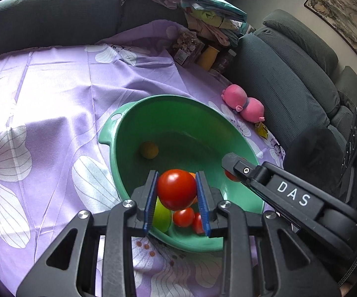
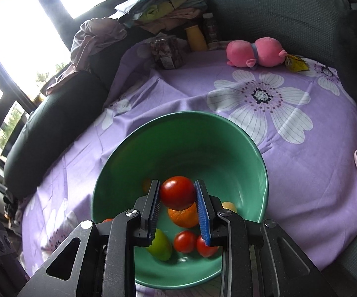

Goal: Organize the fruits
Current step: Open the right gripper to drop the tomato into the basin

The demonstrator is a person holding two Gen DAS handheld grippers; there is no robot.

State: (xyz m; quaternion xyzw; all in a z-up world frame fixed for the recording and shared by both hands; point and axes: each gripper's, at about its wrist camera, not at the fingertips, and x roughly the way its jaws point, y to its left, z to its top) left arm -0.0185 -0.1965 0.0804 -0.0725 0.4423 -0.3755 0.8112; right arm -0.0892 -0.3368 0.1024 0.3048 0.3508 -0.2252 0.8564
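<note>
Red tomatoes in both grippers: our left gripper (image 1: 177,193) pinches one tomato (image 1: 176,189) over the green bowl (image 1: 138,104), and our right gripper (image 2: 177,195) clamps another tomato (image 2: 177,192) above the orange (image 2: 183,216) lying inside. We judge this the drop-off step, so next we lower each a touch and spread the fingers gently, clear of the fruit already piled below.

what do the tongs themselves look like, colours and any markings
Both tongs, left and right, are matte black frames with triangular cutouts, silver bolt heads and ribbed blue pads. The right one, seen from the left wrist, carries white letters "DAS".
</note>
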